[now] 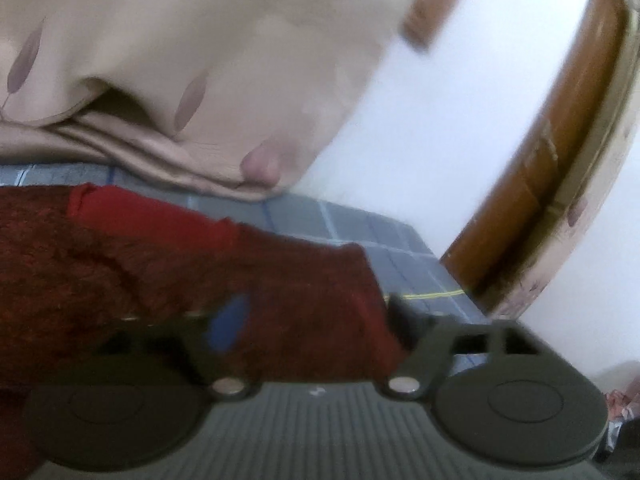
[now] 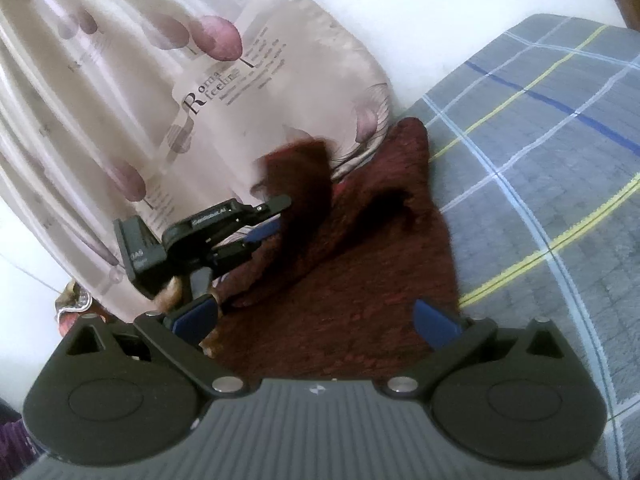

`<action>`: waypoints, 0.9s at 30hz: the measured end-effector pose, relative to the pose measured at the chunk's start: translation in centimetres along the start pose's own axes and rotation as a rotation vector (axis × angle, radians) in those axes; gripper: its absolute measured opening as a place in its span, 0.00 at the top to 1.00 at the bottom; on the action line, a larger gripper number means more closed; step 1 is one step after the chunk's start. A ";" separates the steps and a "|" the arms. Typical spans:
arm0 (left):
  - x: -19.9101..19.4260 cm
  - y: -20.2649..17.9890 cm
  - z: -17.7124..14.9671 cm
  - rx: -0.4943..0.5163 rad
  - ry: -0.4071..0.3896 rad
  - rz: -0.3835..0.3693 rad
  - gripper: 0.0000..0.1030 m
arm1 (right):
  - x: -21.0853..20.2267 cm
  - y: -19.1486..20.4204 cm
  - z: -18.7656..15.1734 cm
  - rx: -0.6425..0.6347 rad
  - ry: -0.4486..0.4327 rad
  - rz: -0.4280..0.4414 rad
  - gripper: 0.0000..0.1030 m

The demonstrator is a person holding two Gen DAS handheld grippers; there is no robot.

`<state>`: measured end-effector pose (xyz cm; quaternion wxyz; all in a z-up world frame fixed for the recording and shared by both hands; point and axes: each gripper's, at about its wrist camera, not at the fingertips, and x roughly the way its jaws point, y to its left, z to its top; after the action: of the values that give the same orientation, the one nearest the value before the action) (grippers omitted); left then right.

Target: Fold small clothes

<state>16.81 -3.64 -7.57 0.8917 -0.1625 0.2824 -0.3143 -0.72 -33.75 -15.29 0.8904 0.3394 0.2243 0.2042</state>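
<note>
I am keeping both grippers wide: right gripper (image 2: pixel 316 320) over red cloth (image 2: pixel 352 280) on bed (image 2: pixel 560 160), left gripper (image 2: pixel 276 216) beside raised flap, letting fold drop.

garment (image 2: pixel 352 280): small, dark red, fuzzy knit
state: rumpled, partly folded, one flap lifted upright at its far side
place: on a grey checked bedsheet (image 2: pixel 560 160), near its edge
</note>
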 end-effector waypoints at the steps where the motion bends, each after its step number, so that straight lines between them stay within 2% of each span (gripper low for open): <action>1: -0.4 -0.4 -0.2 0.006 -0.012 -0.019 0.21 | 0.0 -0.1 0.1 0.002 -0.001 0.001 0.00; 4: -1.8 -1.4 -0.4 0.004 -0.012 -0.052 0.21 | 0.3 -0.1 0.8 -0.002 -0.005 0.006 0.00; 7: -4.2 -1.2 -0.5 -0.032 -0.044 -0.042 0.21 | 0.8 0.5 2.4 -0.036 -0.013 0.018 0.00; 11: -8.0 1.2 -2.0 -0.106 -0.090 0.031 0.21 | 2.6 1.6 5.9 -0.120 -0.022 0.053 0.00; 13: -9.7 2.5 -3.0 -0.115 -0.111 0.104 0.21 | 4.2 2.1 8.0 -0.164 -0.012 0.064 0.02; 16: -11.6 4.4 -4.4 -0.152 -0.143 0.183 0.21 | 8.1 3.0 10.7 -0.273 0.029 0.024 0.13; 18: -12.8 5.9 -5.6 -0.224 -0.168 0.226 0.21 | 11.1 2.9 12.0 -0.295 0.067 -0.002 0.21; 22: -14.0 8.6 -7.5 -0.377 -0.195 0.254 0.21 | 16.6 1.8 12.7 -0.298 0.155 -0.096 0.24; 25: -14.6 9.0 -8.5 -0.373 -0.223 0.245 0.21 | 19.3 1.3 11.8 -0.298 0.221 -0.156 0.26; 26: -14.5 8.8 -8.6 -0.354 -0.226 0.251 0.21 | 20.0 1.5 11.4 -0.322 0.238 -0.184 0.43; 27: -14.4 8.5 -8.6 -0.339 -0.228 0.256 0.21 | 20.5 1.7 11.0 -0.334 0.248 -0.205 0.81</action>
<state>6.40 11.17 -12.55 0.9103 -0.3073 0.2469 -0.1265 21.55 -27.66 -12.13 0.9160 0.1351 0.3281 0.1871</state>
